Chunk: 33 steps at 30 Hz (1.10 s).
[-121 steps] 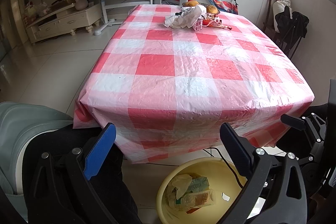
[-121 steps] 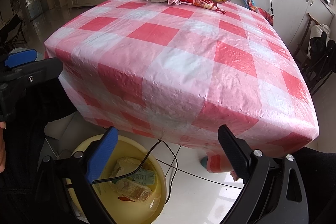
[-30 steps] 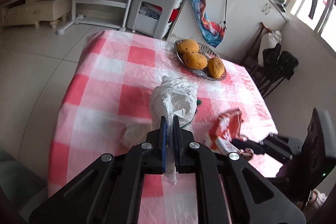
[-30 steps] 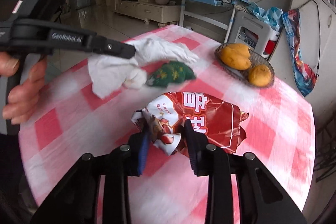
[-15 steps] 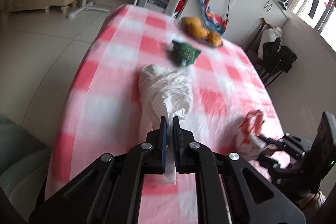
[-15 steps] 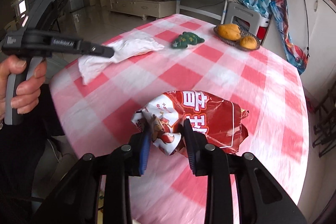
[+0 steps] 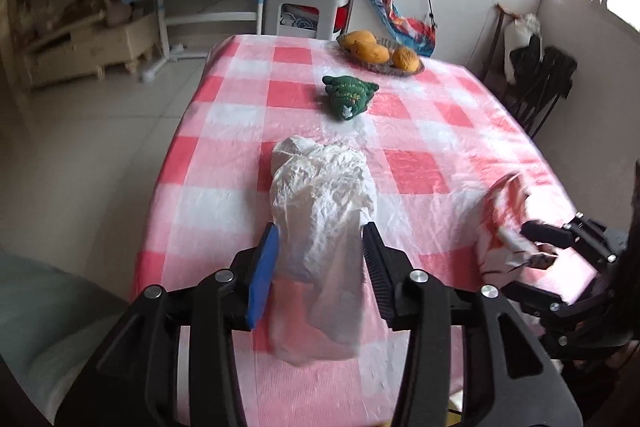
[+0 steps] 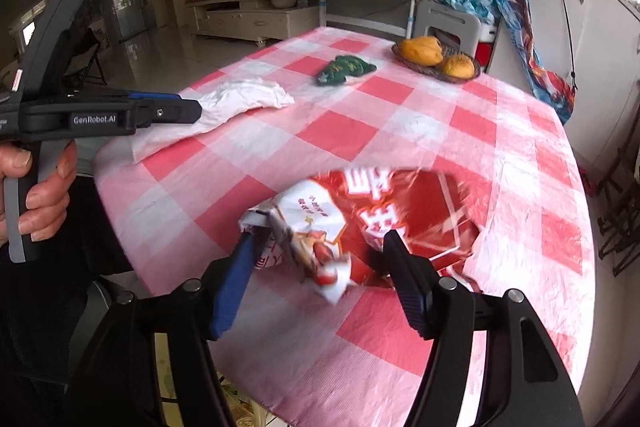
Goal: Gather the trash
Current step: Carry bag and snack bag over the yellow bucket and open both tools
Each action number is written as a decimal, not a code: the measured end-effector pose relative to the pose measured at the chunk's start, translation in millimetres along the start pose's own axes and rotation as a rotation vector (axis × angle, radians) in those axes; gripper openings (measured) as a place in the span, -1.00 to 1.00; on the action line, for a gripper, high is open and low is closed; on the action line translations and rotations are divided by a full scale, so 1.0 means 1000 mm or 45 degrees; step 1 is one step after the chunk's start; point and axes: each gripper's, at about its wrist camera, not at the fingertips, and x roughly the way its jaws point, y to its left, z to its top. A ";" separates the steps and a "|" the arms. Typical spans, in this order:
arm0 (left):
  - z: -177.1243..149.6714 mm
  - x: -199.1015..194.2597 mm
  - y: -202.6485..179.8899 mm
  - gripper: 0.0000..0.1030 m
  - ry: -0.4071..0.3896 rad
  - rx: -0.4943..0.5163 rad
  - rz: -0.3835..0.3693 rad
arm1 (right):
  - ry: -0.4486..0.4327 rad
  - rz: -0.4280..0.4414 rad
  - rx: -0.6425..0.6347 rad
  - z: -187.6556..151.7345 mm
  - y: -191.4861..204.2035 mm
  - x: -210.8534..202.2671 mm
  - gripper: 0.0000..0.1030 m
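Both grippers, left (image 7: pixel 320 255) and right (image 8: pixel 316 259), have their fingers spread over the table (image 7: pixel 224 155) edge, so the freed bag (image 7: pixel 320 211) and wrapper (image 8: pixel 384 227) may miss the bin, which is unseen.

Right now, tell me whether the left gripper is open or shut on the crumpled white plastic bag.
Open. The left gripper has its jaws spread, either side of the crumpled white plastic bag.

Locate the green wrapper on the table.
In both views the green wrapper lies at the table's far end, just short of the fruit basket, beyond the white bag.
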 end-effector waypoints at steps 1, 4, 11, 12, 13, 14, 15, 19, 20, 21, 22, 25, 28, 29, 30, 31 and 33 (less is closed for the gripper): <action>0.000 0.003 0.000 -0.27 0.005 0.005 0.014 | 0.002 0.000 0.010 -0.001 -0.001 0.001 0.13; 0.004 0.007 0.006 -0.90 0.034 -0.048 -0.050 | -0.015 -0.002 0.033 0.000 -0.004 -0.001 -0.25; 0.035 -0.059 0.019 -0.92 -0.234 -0.147 -0.180 | -0.084 -0.018 0.037 0.001 -0.004 -0.014 -0.53; 0.039 -0.069 0.021 -0.92 -0.267 -0.160 -0.201 | -0.102 -0.021 0.041 0.002 -0.004 -0.018 -0.54; 0.044 -0.081 0.023 -0.92 -0.301 -0.171 -0.219 | -0.118 -0.022 0.046 0.002 -0.004 -0.021 -0.55; 0.047 -0.091 0.025 -0.92 -0.328 -0.177 -0.236 | -0.133 -0.020 0.050 0.002 -0.004 -0.024 -0.56; 0.048 -0.098 0.025 -0.92 -0.338 -0.179 -0.244 | -0.145 -0.014 0.053 0.003 -0.005 -0.028 -0.57; 0.041 -0.112 0.021 -0.92 -0.325 -0.152 -0.243 | -0.225 0.077 0.042 0.002 0.003 -0.046 -0.58; 0.036 -0.111 0.019 -0.92 -0.307 -0.148 -0.240 | -0.237 0.102 0.043 0.002 0.004 -0.049 -0.58; 0.029 -0.108 0.016 -0.92 -0.277 -0.148 -0.239 | -0.253 0.144 0.039 0.000 0.008 -0.054 -0.58; 0.022 -0.105 0.014 -0.92 -0.252 -0.153 -0.239 | -0.260 0.179 0.032 0.000 0.011 -0.057 -0.58; -0.003 -0.102 0.007 -0.92 -0.191 -0.156 -0.243 | -0.279 0.264 0.008 -0.004 0.021 -0.070 -0.58; -0.027 -0.102 -0.003 -0.92 -0.140 -0.130 -0.243 | -0.271 0.373 -0.012 -0.009 0.030 -0.081 -0.58; -0.033 -0.102 -0.005 -0.92 -0.126 -0.123 -0.245 | -0.263 0.406 -0.019 -0.011 0.033 -0.084 -0.58; -0.040 -0.104 -0.007 -0.92 -0.114 -0.116 -0.246 | -0.249 0.444 -0.030 -0.012 0.037 -0.087 -0.58; -0.049 -0.105 -0.010 -0.92 -0.096 -0.109 -0.246 | -0.228 0.488 -0.050 -0.016 0.042 -0.090 -0.58; -0.060 -0.108 -0.011 -0.92 -0.075 -0.104 -0.248 | -0.167 0.558 -0.097 -0.024 0.055 -0.091 -0.58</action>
